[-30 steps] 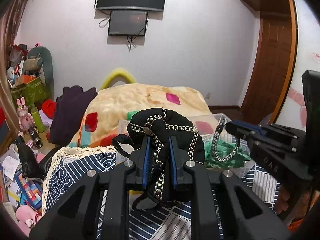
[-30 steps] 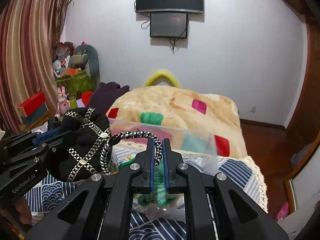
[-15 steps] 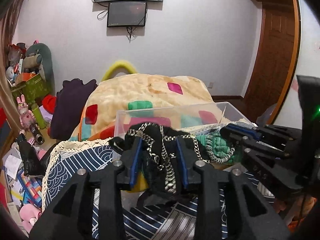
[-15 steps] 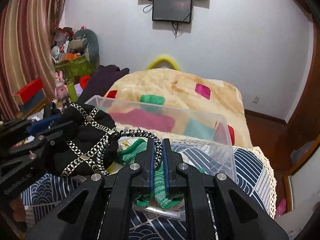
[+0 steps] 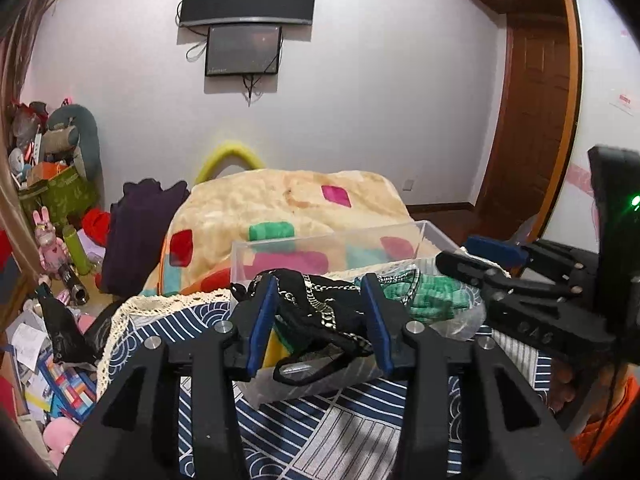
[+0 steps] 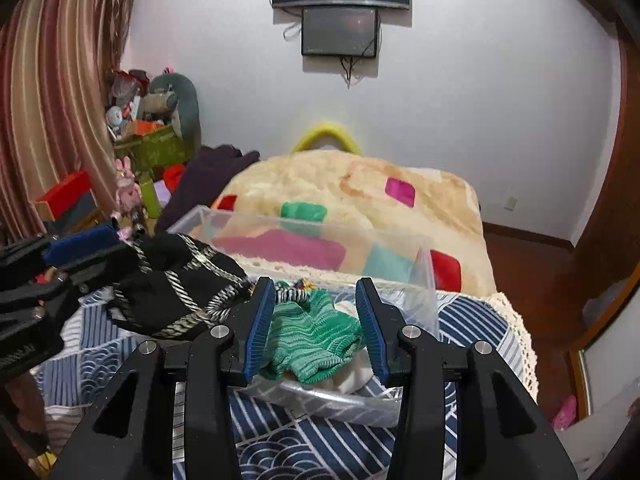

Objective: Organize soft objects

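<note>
A black fabric bag with a silver chain strap (image 5: 320,312) lies in a clear plastic bin (image 5: 332,240) on the bed. My left gripper (image 5: 320,320) is open, its jaws either side of the bag. The bag (image 6: 176,280) shows at the left in the right wrist view, over the bin's left part. A green knitted cloth (image 6: 316,336) lies in the bin (image 6: 420,276) too. My right gripper (image 6: 316,328) is open over the green cloth (image 5: 436,296). The right gripper shows at the right in the left wrist view (image 5: 480,268).
The bin sits on a blue patterned cover (image 6: 304,448) with a lace edge. A beige blanket with coloured patches (image 5: 288,200) lies behind it. Toys and clutter (image 5: 52,208) fill the left side. A wooden door (image 5: 532,120) is at the right.
Both grippers lowered the bag into the bin and opened. The left let go of the bag, the right let go of the chain strap. The bag now rests in the bin.
</note>
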Motion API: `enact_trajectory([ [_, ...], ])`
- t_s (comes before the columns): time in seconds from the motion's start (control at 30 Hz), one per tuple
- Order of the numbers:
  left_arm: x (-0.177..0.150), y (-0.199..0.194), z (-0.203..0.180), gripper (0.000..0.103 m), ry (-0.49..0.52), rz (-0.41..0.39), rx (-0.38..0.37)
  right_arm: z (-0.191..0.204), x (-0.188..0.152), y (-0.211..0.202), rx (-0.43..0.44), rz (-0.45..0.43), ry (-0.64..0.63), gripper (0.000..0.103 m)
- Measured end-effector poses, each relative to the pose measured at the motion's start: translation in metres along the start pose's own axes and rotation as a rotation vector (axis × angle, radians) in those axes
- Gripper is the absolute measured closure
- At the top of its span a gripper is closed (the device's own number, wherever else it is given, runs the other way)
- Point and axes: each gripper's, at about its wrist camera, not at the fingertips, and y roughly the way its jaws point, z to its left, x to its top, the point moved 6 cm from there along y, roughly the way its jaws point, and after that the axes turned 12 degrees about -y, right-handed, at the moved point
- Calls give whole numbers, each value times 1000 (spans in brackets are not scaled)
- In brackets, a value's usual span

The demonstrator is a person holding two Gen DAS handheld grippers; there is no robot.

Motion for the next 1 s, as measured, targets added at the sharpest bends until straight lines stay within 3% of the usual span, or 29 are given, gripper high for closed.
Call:
enact_trajectory([
  [0.2, 0, -33, -11, 55, 30, -53, -36, 2, 11, -41, 27, -100, 11, 64],
  [0.3, 1, -54, -18, 49, 36, -89, -59, 4, 14, -64, 34, -157, 18, 50],
  [0.43, 2, -78, -24, 33, 28, -131, -85, 6, 17, -92, 16, -230, 15, 41],
  [0.57, -1, -101, -26, 9, 24, -180, -87, 10, 17, -111, 9, -281, 15, 20],
  [0.6, -3, -106, -27, 6, 20, -192, -89, 11, 16, -115, -2, -296, 15, 17],
  [0.73, -10, -121, -27, 1, 30, -237, -74, 17, 13, -120, -28, -324, 19, 2],
  [1.0, -26, -130, -27, 1, 7, -254, -84, 17, -6, -128, -12, -343, 68, 0],
])
